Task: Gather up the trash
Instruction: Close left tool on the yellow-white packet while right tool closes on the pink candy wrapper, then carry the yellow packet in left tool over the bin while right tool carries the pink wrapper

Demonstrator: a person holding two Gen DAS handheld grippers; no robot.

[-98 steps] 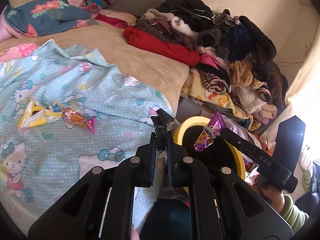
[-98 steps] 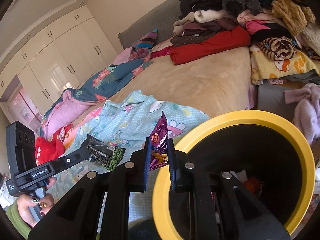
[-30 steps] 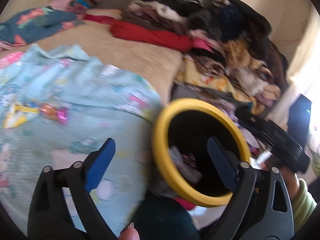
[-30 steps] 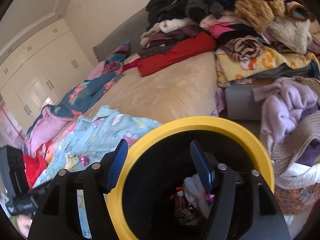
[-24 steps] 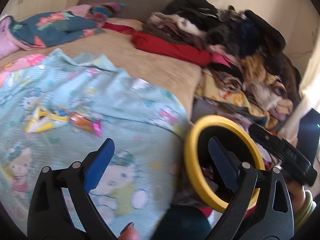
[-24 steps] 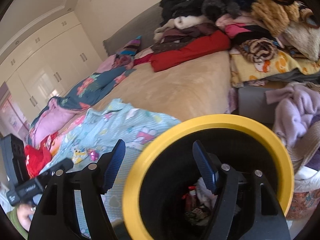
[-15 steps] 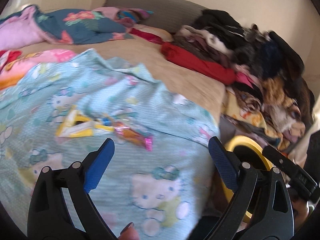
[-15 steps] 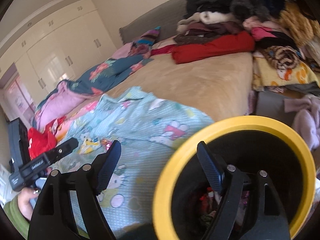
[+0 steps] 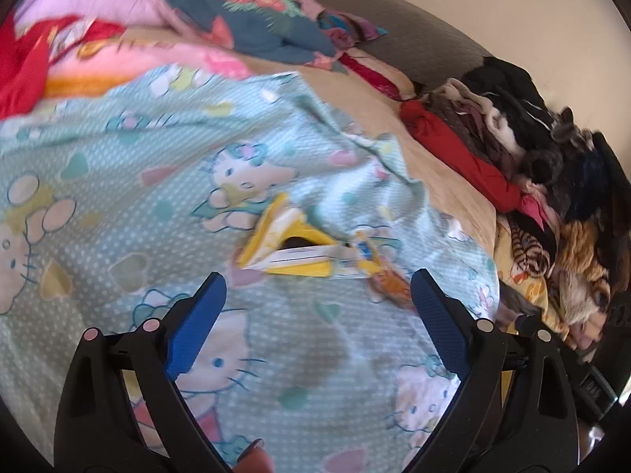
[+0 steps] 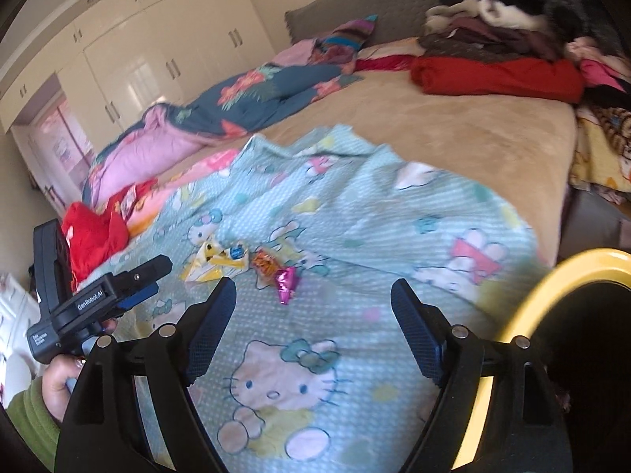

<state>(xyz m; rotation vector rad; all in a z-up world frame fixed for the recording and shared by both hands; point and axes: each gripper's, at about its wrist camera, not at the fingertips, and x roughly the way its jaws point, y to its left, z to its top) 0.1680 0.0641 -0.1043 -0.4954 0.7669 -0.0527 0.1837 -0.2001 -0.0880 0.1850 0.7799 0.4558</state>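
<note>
Both grippers are black plastic frames with silver screws and blue textured finger pads (image 9: pixel 195 325). The left gripper (image 10: pixel 102 295) carries white lettering; at seven o'clock, a green sleeve (image 10: pixel 29 418) shows.

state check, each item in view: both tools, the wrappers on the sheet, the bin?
left tool: open, nothing between the pads
right tool: open, empty
yellow wrapper: crumpled, torn open, lying on the blue cartoon sheet
orange-and-pink wrapper: twisted, lying on the sheet beside the yellow one
yellow-rimmed bin: upright at the bed edge, mouth open, contents not visible
</note>
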